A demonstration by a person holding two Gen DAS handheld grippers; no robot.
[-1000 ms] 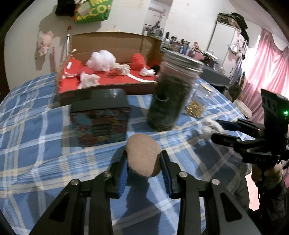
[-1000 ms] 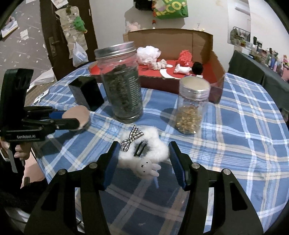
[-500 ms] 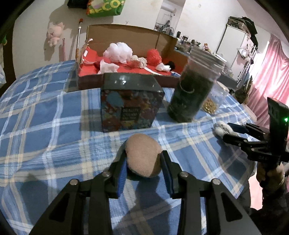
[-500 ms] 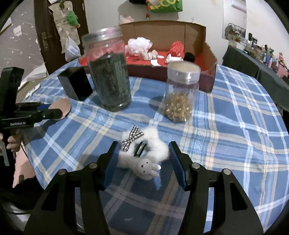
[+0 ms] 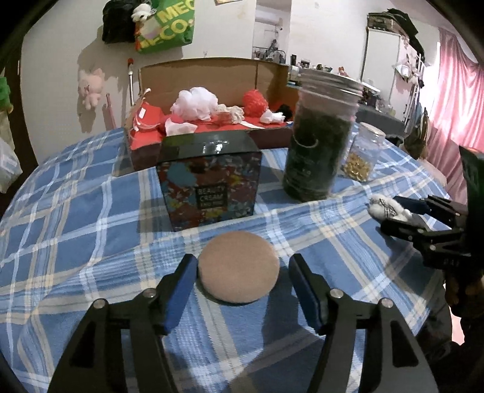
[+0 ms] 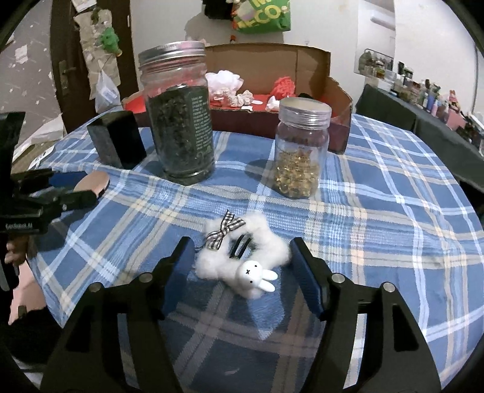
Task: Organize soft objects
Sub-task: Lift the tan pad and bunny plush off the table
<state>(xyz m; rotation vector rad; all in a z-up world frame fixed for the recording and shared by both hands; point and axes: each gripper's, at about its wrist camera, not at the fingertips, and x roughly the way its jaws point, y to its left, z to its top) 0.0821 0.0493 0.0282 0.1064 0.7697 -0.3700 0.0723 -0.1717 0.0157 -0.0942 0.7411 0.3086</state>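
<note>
Tall jar smeared w/ motion blur in left wrist view, lid edges doubled, label unreadable. Small jar half hidden behind it. Right gripper cut off by right edge there; fluffy clip mostly covered by its fingers. Green bag on wall cropped at top, lettering incomplete. Shelf clutter far right too small to identify. Cardboard box front wall blocked by jars in right wrist view. Left gripper cropped at left edge; powder puff partly hidden between its fingers. Hand below barely visible, dark.
</note>
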